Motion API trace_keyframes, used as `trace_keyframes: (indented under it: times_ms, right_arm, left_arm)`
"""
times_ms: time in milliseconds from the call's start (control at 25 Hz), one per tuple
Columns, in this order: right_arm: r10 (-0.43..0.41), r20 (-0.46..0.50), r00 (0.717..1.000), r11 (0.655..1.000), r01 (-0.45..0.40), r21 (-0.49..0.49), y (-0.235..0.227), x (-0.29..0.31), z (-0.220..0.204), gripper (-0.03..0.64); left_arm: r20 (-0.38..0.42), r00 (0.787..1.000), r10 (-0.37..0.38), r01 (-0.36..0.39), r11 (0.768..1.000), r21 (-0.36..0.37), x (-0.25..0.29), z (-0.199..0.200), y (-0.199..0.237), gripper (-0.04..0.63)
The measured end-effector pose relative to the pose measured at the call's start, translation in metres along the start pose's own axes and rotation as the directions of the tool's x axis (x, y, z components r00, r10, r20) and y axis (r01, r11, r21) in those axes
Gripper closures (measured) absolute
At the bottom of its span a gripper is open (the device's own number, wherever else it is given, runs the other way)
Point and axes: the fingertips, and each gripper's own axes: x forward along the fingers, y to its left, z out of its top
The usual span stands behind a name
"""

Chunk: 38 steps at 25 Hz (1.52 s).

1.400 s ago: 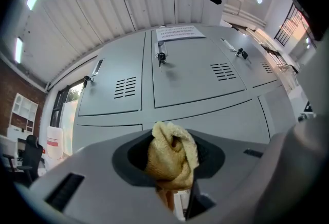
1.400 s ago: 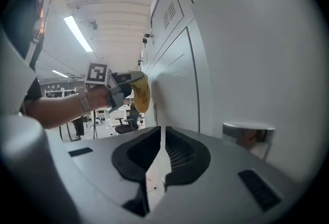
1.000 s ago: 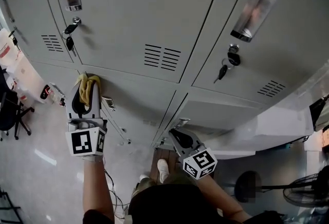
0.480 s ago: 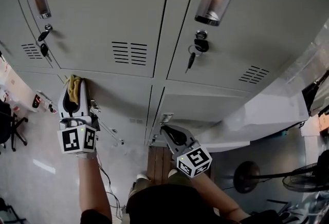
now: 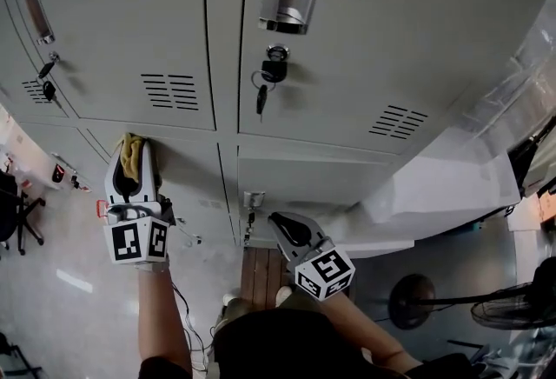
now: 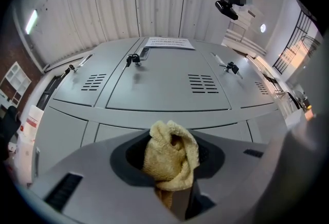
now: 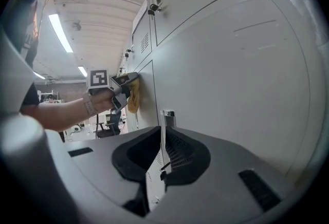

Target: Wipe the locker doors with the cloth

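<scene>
Grey locker doors [image 5: 382, 47] fill the head view, each with a handle recess, a vent and a key [image 5: 261, 96] in its lock. My left gripper [image 5: 130, 158] is shut on a yellow cloth [image 5: 131, 149], which is pressed against the top of a lower door [image 5: 187, 170]. The cloth [image 6: 170, 159] is bunched between the jaws in the left gripper view. My right gripper [image 5: 280, 219] hangs lower, close to the lower door's latch [image 5: 252, 199], shut and holding nothing. The right gripper view shows the left gripper [image 7: 125, 83] and the cloth [image 7: 133, 97] against the door.
An office chair [image 5: 13, 212] stands on the floor at far left. A fan [image 5: 512, 312] is at lower right. A white covered ledge [image 5: 434, 195] juts out by the right lockers. My arms and feet are below.
The left gripper has slid the cloth to the right along the lower door, nearer the seam between doors. The head view has panned right. The right gripper has kept its place beside the latch.
</scene>
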Motion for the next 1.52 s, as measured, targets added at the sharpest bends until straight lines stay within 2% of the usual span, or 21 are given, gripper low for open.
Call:
trace_keyframes:
  times_ms: [960, 1240, 1520]
  right_arm:
    - [0.052, 0.017, 0.999, 0.999, -0.052, 0.004, -0.055, -0.046, -0.001, 0.578]
    - [0.056, 0.007, 0.998, 0.998, -0.056, 0.004, -0.059, -0.052, -0.004, 0.578]
    - [0.024, -0.003, 1.0, 1.0, -0.024, 0.012, -0.061, -0.054, -0.009, 0.578]
  left_arm:
    - [-0.002, 0.996, -0.092, 0.092, 0.996, -0.005, 0.002, -0.005, -0.133, 0.465]
    - [-0.026, 0.994, -0.105, 0.105, 0.994, -0.015, -0.004, -0.02, -0.146, 0.468]
    - [-0.052, 0.991, -0.125, 0.126, 0.992, 0.003, -0.01, -0.036, -0.146, 0.468]
